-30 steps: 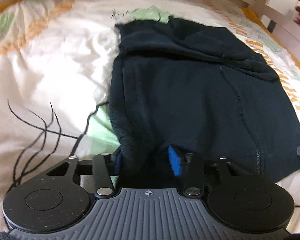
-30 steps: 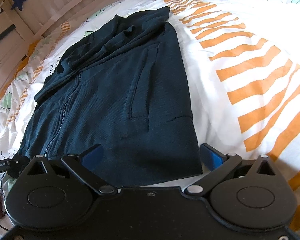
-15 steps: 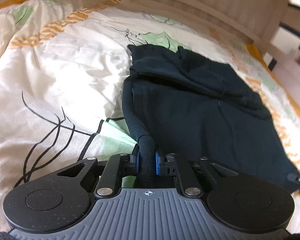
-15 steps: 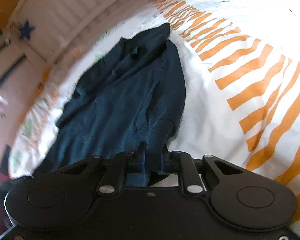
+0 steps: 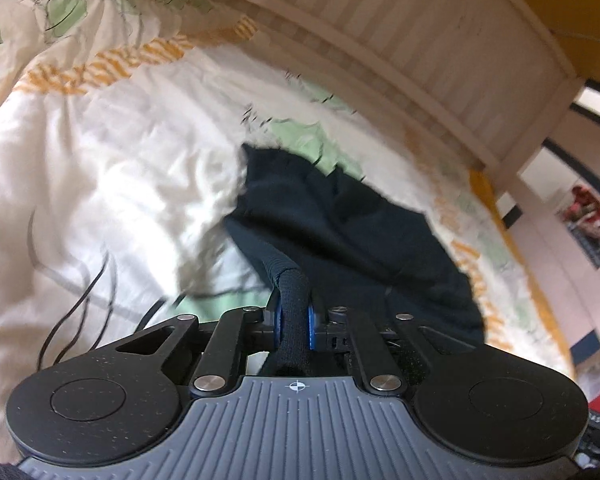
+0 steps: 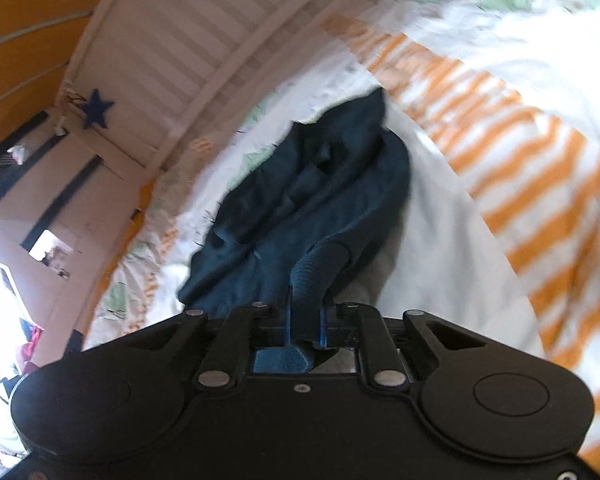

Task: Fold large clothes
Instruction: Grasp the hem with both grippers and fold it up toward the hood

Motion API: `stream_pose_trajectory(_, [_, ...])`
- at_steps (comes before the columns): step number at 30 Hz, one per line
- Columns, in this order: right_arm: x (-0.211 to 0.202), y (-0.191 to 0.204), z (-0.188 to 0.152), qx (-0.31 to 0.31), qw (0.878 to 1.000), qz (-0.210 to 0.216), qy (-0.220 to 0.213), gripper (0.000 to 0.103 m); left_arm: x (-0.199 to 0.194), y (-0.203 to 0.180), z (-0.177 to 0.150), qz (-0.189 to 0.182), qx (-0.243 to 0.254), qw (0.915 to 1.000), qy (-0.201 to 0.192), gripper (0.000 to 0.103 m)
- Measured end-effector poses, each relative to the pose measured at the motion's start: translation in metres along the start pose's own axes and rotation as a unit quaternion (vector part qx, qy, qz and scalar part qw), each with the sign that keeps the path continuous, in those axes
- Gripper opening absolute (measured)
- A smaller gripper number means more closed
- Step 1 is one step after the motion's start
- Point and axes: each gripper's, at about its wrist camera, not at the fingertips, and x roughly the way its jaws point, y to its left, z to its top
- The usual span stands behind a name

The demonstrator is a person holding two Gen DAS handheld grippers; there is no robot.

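A dark navy zip hoodie [image 5: 348, 232] lies on a bed with a white, orange-striped and green-patterned duvet [image 5: 100, 168]. My left gripper [image 5: 294, 322] is shut on the ribbed hem at the hoodie's left bottom corner, which rises off the bed in a tight bunch. In the right wrist view the same hoodie [image 6: 308, 200] stretches away, and my right gripper [image 6: 305, 320] is shut on its ribbed hem at the right bottom corner, lifted too. The far end of the hoodie with the hood stays on the duvet [image 6: 480, 208]. Both views are blurred by motion.
A white slatted bed rail [image 5: 400, 52] runs along the far edge, also seen as the bed rail [image 6: 204, 52] with a blue star [image 6: 96, 110] on it. Orange wall above, shelves and room clutter at the sides.
Both grippers went from open around the hem to shut on it, then rose and tipped upward, pulling the hoodie's bottom edge off the bed.
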Motion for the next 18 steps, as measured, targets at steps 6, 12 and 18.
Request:
stream_pose_trajectory(6, [0.009,0.015,0.035,-0.010,0.999,0.034,-0.022,0.021,0.015,-0.010,0.037,-0.026,-0.011,0.9992,-0.027,0.010])
stream_pose_trajectory(12, [0.039,0.030,0.088,-0.030,0.997,0.041,-0.066,0.017,0.051,-0.019,0.088,-0.044,-0.027,0.9972,-0.054,0.010])
stream_pose_trajectory(18, [0.091,0.029,0.140,-0.035,0.996,0.020,-0.083,0.017,0.114,-0.024,0.127,-0.036,-0.034,0.9973,-0.055,0.010])
